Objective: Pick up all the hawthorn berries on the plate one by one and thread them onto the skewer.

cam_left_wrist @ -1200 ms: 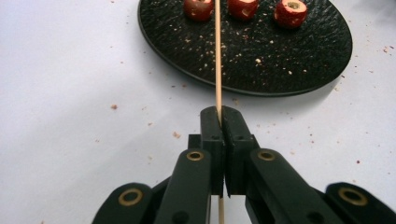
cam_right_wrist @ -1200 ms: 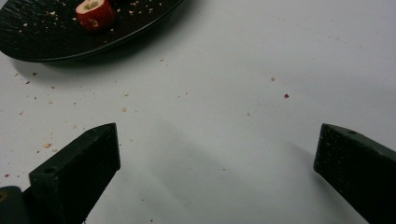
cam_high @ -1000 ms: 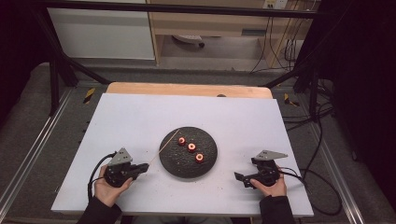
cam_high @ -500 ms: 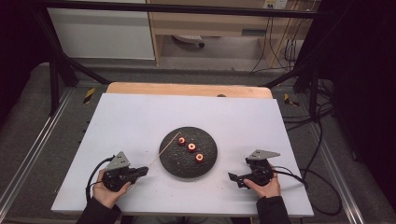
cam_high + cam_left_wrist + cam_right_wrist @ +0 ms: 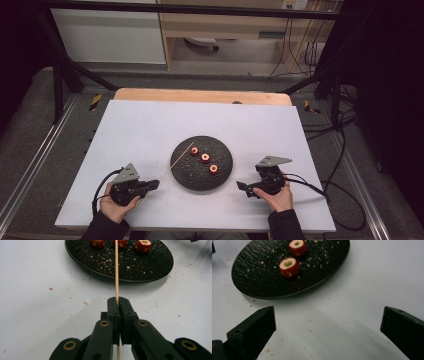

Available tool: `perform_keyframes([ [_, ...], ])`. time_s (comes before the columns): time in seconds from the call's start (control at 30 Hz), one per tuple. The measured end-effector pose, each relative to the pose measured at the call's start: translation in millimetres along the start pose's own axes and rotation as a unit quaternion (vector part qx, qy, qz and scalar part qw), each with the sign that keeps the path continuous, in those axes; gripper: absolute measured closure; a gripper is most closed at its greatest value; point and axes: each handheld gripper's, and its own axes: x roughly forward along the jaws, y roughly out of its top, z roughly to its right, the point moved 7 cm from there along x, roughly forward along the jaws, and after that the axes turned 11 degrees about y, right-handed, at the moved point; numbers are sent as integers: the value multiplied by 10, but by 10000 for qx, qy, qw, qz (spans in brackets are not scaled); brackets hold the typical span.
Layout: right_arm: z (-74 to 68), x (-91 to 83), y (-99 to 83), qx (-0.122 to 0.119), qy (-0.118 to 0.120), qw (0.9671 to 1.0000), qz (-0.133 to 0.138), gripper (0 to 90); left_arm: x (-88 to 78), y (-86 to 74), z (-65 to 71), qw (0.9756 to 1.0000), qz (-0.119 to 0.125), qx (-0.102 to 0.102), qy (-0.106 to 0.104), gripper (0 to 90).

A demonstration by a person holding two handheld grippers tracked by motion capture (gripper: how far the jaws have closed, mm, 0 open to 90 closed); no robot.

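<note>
A round black plate [image 5: 199,176] lies mid-table with three red cored fruit pieces [image 5: 205,158] in a row on it. A thin wooden skewer [image 5: 172,165] slants from the plate's left rim down to my left gripper [image 5: 154,184]. In the left gripper view, that gripper [image 5: 118,300] is shut on the skewer [image 5: 116,270], which points at the plate [image 5: 150,265] and the fruit pieces [image 5: 143,245]. My right gripper [image 5: 241,186] rests right of the plate. In its own view the right gripper [image 5: 328,315] stands wide open and empty, short of the plate [image 5: 257,282] and two pieces [image 5: 289,267].
The white tabletop [image 5: 150,125] carries scattered crumbs around the plate. Behind it runs a wooden edge [image 5: 200,95]. A black frame, cables and floor rails surround the table. Each gripper's cable trails toward the front edge.
My right gripper has shifted a little left, closer to the plate's right rim. The left gripper and the skewer have stayed where they were.
</note>
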Motion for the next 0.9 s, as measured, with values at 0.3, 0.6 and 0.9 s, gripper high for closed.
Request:
perform_keyframes([
  [0.3,-133,131,274,-144,32,9999,-90,7,-19,-2,-4,10000,59,-25,-21,882],
  [0.6,-252,316,545,-467,-154,9969,-616,8,-15,5,4,10000,75,18,3,882],
  [0.9,-327,478,725,-755,-193,9900,-1180,78,-8,3,-5,10000,61,59,46,882],
])
